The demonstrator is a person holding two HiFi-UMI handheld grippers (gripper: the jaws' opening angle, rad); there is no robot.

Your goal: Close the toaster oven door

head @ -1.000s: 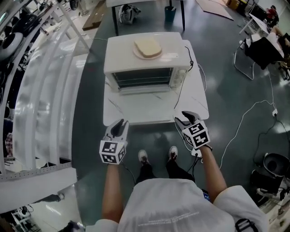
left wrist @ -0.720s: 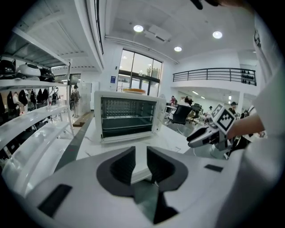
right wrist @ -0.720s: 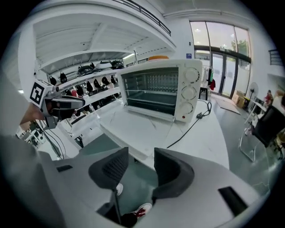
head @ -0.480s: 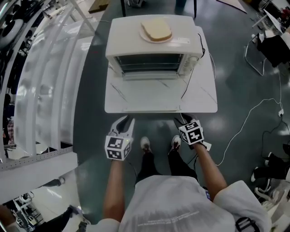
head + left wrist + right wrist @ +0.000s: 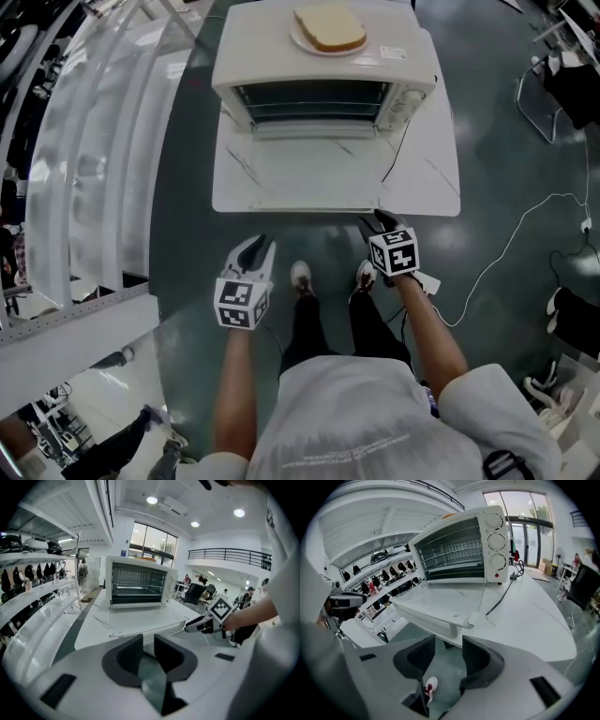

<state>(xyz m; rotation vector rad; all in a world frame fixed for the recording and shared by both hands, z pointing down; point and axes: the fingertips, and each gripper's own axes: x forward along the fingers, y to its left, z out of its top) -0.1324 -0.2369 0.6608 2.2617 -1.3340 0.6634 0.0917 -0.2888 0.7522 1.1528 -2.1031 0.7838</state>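
1. The left gripper is held just short of the near edge of the white table. Its jaws stand a narrow gap apart with nothing between them; only floor shows through the gap.
2. The right gripper is beside it at the same table edge. Its jaws stand wide apart and have just been opening. Nothing is between them; past the gap are floor and the person's shoe.
3. The toaster oven stands ahead of both grippers on the far part of the table, well apart from either pair of fingertips.
4. The toaster oven door is open, folded down and forward toward the grippers, so the wire racks inside show. It lies ahead of and above the right gripper's jaws, slightly to their left, and neither gripper touches it.
5. Three control knobs sit in a column on the oven front, ahead of and above the right gripper.
6. A power cord trails from the oven's right side across the table toward the right gripper.
7. A plate with a slice of bread rests on the oven top, farthest from the grippers.
8. White shelving runs along the left gripper's outer side.
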